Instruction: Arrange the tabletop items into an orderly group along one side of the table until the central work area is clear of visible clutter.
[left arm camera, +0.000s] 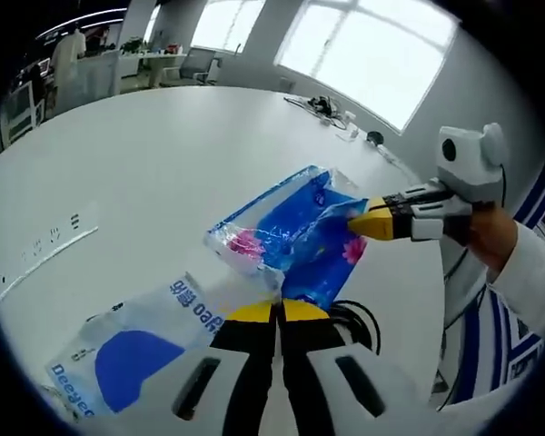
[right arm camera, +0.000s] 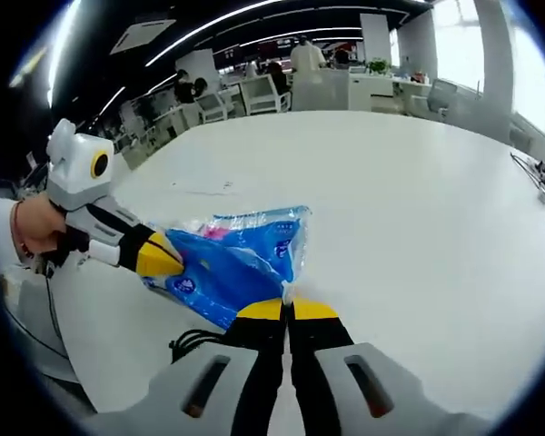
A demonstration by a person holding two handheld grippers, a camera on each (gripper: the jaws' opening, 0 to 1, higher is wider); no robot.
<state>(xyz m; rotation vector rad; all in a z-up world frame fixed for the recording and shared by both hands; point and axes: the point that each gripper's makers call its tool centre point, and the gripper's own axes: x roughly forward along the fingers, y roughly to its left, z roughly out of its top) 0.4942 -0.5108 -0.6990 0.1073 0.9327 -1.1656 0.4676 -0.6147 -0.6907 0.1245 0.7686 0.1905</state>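
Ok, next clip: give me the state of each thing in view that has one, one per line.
left gripper: shut on the blue plastic pack's edge.
right gripper: shut on the blue plastic pack's other end.
blue plastic pack: held between both grippers, crumpled, over the table.
second pack: lying flat on the table, not gripped.
black cable: lying loose near the table edge.

Bright windows (left arm camera: 363, 45) behind; distant desks (right arm camera: 345, 86), perhaps with seated people.
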